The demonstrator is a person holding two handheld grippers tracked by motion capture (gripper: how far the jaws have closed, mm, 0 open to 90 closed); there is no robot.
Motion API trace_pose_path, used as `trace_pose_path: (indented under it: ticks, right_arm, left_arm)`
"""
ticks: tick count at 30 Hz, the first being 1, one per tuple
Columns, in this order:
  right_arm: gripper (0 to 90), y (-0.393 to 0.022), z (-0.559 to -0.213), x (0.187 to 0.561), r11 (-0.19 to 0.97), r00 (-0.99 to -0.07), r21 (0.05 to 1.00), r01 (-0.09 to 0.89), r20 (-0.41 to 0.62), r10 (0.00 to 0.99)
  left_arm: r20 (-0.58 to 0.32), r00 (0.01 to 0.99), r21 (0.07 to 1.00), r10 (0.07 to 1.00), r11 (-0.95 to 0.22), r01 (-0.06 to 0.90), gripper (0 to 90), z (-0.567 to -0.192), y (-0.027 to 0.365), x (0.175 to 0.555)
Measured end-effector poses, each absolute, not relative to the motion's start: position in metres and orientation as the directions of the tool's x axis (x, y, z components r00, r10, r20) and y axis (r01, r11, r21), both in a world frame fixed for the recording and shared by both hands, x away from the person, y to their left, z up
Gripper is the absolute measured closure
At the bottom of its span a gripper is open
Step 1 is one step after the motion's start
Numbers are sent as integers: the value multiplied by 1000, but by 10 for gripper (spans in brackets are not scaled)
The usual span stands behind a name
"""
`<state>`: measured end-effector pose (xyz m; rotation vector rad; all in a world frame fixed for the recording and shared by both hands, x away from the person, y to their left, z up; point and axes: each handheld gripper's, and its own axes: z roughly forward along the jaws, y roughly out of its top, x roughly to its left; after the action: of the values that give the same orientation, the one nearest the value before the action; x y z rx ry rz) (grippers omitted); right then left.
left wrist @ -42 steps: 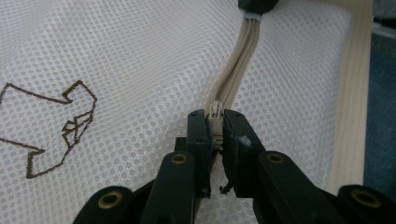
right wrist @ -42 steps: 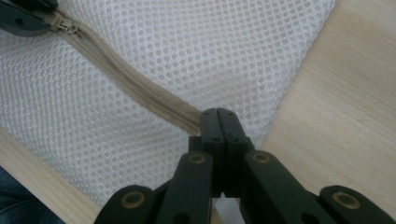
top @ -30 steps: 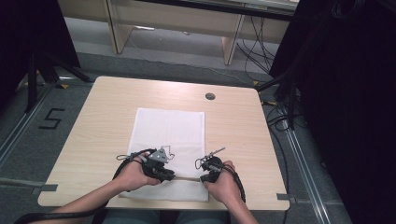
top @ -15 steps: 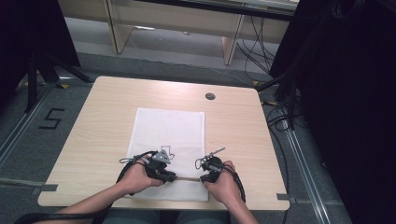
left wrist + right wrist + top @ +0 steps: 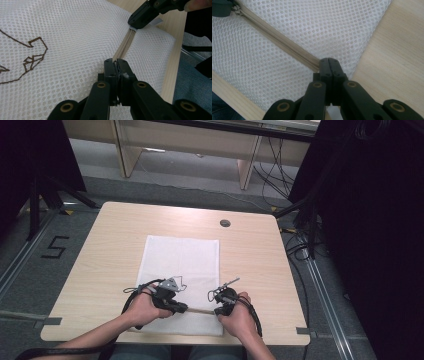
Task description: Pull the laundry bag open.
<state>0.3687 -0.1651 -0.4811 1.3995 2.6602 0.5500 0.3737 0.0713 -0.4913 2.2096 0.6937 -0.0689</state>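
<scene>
Tools, left (image 5: 115, 65) and right (image 5: 329, 62), both clamp the mesh bag's (image 5: 180, 265) zipper (image 5: 279, 41) on a bare table (image 5: 250, 245).

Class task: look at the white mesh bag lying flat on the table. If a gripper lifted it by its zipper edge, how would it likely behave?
The mesh bag would probably droop: it is thin netting lying flat. It looks light, being mostly holes. Its zipper band seems the firmest place to pinch; the left gripper and right gripper are both shut there.
</scene>
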Motion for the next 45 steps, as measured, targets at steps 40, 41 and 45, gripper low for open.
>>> trace_pose_path:
  ticks: [40,41,45]
  right_arm:
    - [900,-162,-481,365,507,-564,352,787,76,823]
    - [900,-162,-481,365,506,-560,352,787,65,826]
    - [900,-162,-481,365,517,-566,348,782,50,823]
  left_arm:
    - [-134,856,635,500,-620,461,875,-490,97,373]
    - [-173,827,647,536,-571,506,875,-493,106,373]
    - [-214,792,665,571,-509,547,873,-496,133,369]
